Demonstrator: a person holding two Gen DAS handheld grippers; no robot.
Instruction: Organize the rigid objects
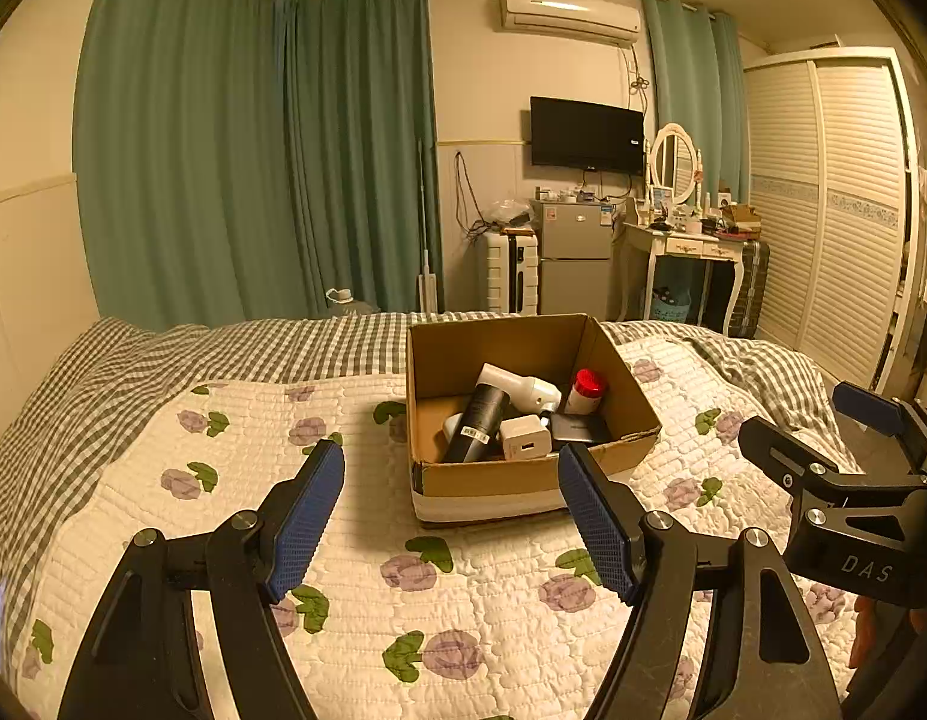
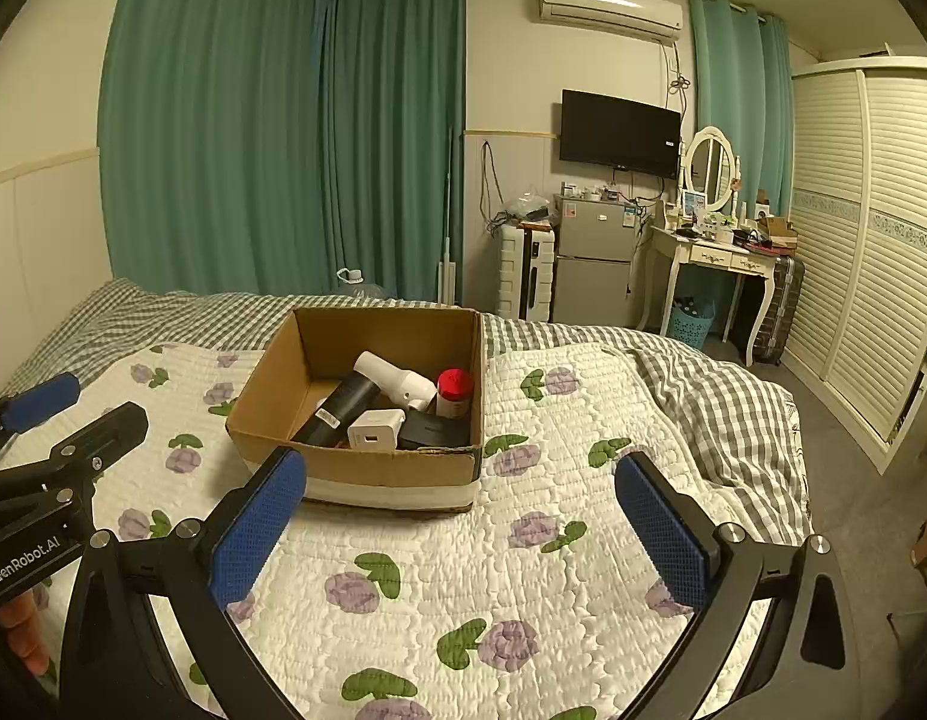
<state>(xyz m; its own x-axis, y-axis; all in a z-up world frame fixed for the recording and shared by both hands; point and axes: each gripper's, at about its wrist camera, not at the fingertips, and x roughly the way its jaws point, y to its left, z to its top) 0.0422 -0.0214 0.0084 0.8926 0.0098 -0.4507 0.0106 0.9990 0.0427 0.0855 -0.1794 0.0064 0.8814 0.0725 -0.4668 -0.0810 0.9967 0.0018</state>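
Observation:
An open cardboard box (image 1: 493, 477) (image 2: 397, 471) stands on the bed. Inside lie a white hair dryer (image 1: 523, 387) (image 2: 397, 378), a black cylinder (image 1: 478, 423) (image 2: 337, 408), a white charger cube (image 1: 525, 437) (image 2: 372, 429), a red-capped bottle (image 1: 586, 390) (image 2: 454, 393) and a flat black case (image 1: 580, 427) (image 2: 433, 429). My left gripper (image 1: 451, 480) is open and empty, just in front of the box. My right gripper (image 2: 457, 492) is open and empty, also in front of the box. Each gripper shows at the edge of the other's view.
The bed has a white floral quilt (image 1: 463, 600) (image 2: 463, 570) over a grey checked sheet (image 2: 721, 396). Beyond the bed stand a suitcase (image 2: 526, 270), a small fridge (image 2: 595, 264), a dressing table (image 2: 715, 264) and a wardrobe (image 2: 871, 240).

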